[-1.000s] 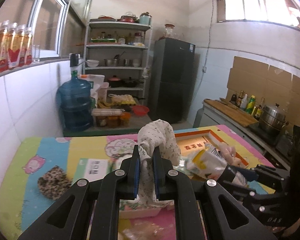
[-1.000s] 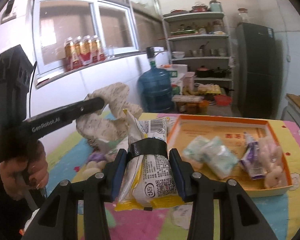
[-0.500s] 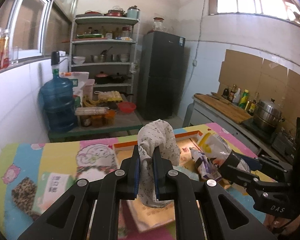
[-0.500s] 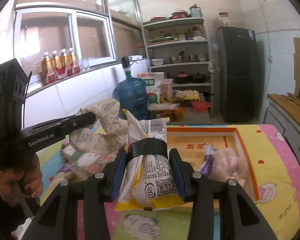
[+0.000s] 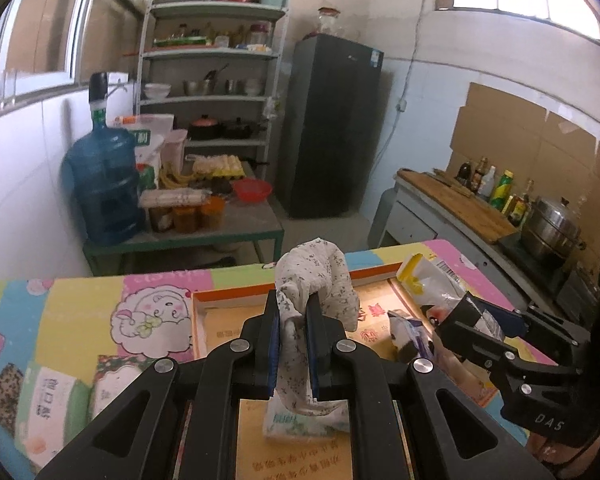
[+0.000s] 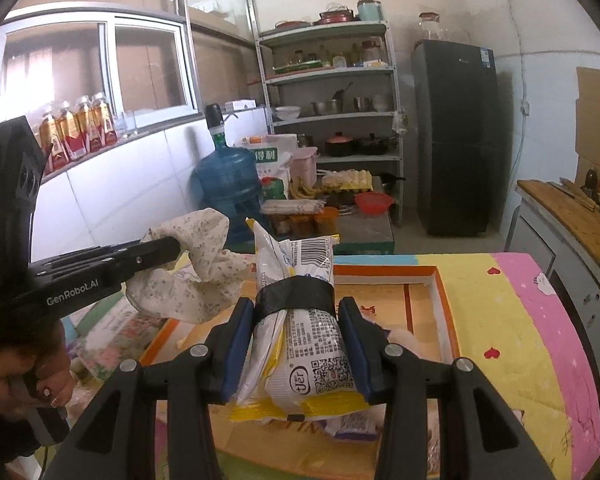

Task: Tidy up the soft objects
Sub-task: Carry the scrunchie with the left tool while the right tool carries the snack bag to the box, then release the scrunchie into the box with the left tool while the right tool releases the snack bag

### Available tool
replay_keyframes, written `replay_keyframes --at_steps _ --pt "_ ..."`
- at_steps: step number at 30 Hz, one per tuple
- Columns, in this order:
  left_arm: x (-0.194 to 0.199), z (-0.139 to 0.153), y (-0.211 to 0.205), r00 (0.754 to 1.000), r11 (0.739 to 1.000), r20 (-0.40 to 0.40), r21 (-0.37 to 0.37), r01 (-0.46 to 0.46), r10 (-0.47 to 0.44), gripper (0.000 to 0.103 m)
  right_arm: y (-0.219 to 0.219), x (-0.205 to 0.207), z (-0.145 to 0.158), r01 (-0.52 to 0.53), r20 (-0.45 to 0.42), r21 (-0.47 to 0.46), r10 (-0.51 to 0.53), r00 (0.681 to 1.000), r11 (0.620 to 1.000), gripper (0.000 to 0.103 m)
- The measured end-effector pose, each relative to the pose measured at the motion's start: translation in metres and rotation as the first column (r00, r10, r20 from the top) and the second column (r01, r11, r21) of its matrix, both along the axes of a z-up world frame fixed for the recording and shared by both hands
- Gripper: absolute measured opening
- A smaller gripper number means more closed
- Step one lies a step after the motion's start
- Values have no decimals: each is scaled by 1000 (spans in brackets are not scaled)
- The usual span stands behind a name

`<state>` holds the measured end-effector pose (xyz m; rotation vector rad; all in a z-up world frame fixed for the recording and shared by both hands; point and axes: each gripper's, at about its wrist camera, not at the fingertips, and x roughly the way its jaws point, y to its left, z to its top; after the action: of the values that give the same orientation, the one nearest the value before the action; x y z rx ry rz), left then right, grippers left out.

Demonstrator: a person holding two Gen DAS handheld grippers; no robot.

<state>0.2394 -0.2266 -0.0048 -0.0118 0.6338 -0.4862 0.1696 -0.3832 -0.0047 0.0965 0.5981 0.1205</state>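
**Both hand-held grippers loaded above the orange tray**

At the bottom centre of the left wrist view, the left hand-held gripper (image 5: 293, 344) is clamped on a floral cloth (image 5: 320, 280), which bunches up above the blue pads and hangs down between them. Just below the dangling end, a pale green tissue pack (image 5: 296, 424) lies on the floor of the orange tray (image 5: 228, 294).

At the bottom centre of the right wrist view, the right hand-held gripper (image 6: 296, 344) squeezes a white and yellow snack bag (image 6: 308, 344), upright, barcode at the top, with a black band around its middle. Under it, more small packets (image 6: 354, 426) rest in the tray.

The tray sits on a bench covered with a bright cartoon cloth (image 5: 100, 304). At the left edge of the right wrist view, a hand (image 6: 24, 380) grips the other tool's handle.

Farther back, a blue water jug (image 5: 100, 184) stands at left centre, with a metal shelf rack (image 5: 212, 80) and a dark fridge (image 5: 332, 128) behind.
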Motion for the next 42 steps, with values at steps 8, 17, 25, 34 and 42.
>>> replay_keyframes --at_steps 8,17,25,34,42 --pt "28 -21 -10 996 1000 -79 8 -29 30 11 1 31 -11 -14 -46 -3 14 999 1000 44" --pt "49 -40 -13 987 999 -150 9 -54 54 11 6 51 -31 13 -108 -42 -18 994 999 44" --pt "62 -54 -16 978 998 -198 15 -58 59 11 9 57 -41 4 -128 -50 -11 992 999 44" --pt "65 -57 -21 976 998 -212 31 -50 55 44 7 61 -47 4 -130 -39 -9 992 999 45" --pt "59 -53 -18 980 998 -188 13 -63 64 64 4 60 -48 10 -115 -22 -13 993 1000 45"
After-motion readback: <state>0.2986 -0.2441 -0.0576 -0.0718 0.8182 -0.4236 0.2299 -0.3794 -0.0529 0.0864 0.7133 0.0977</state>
